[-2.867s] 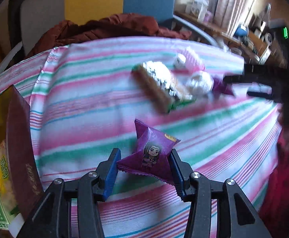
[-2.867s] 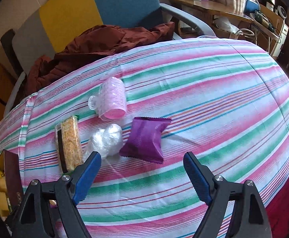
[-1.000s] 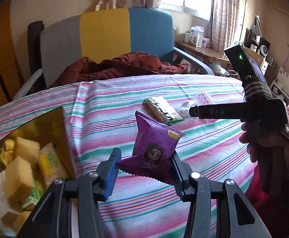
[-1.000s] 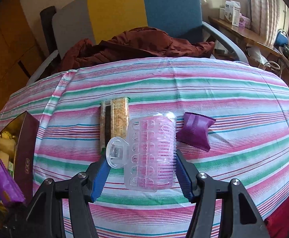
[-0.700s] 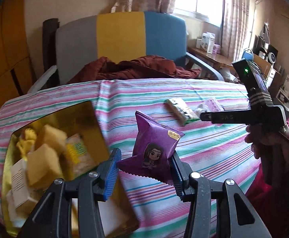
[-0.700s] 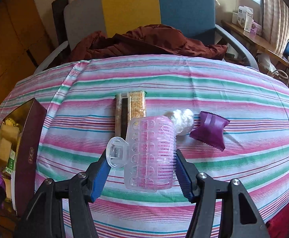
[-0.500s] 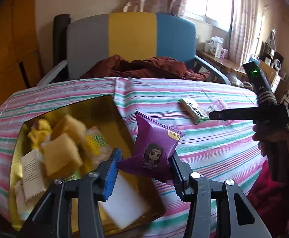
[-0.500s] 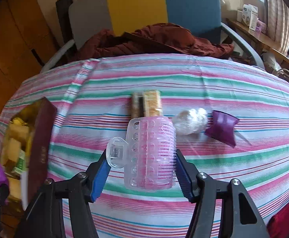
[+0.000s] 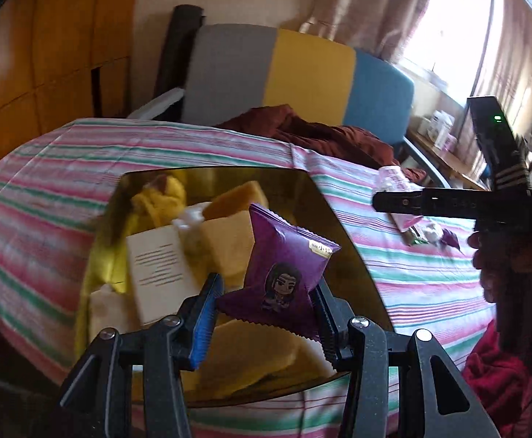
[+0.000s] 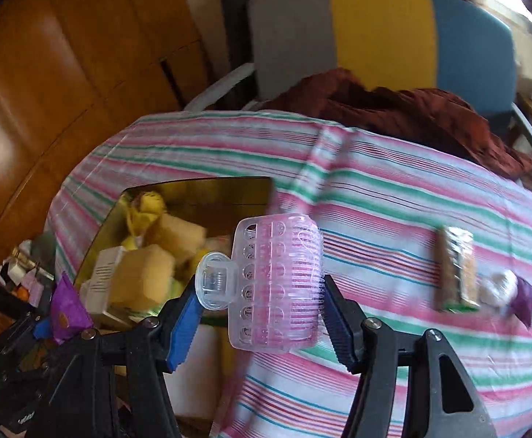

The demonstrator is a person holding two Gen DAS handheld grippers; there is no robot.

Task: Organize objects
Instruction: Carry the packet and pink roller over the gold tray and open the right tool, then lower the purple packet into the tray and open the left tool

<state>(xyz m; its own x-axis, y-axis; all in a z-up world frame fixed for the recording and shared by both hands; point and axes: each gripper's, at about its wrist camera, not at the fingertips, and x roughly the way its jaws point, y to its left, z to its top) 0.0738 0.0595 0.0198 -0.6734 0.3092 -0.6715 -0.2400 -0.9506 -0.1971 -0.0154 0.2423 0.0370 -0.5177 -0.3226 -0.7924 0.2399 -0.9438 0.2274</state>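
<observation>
Both grippers loaded above the open box.

Left gripper (image 9: 266, 312): jaws clamped on a purple snack packet (image 9: 286, 273), held over the gold-lined box (image 9: 342, 230) of yellow items at the edge of the striped desk (image 9: 412, 277). Right gripper (image 10: 260, 323): jaws pressed against a pink hair roller (image 10: 277, 284), beside the box. A snack bar (image 10: 455, 268) and second purple packet (image 10: 525, 301) lie on the desk.
</observation>
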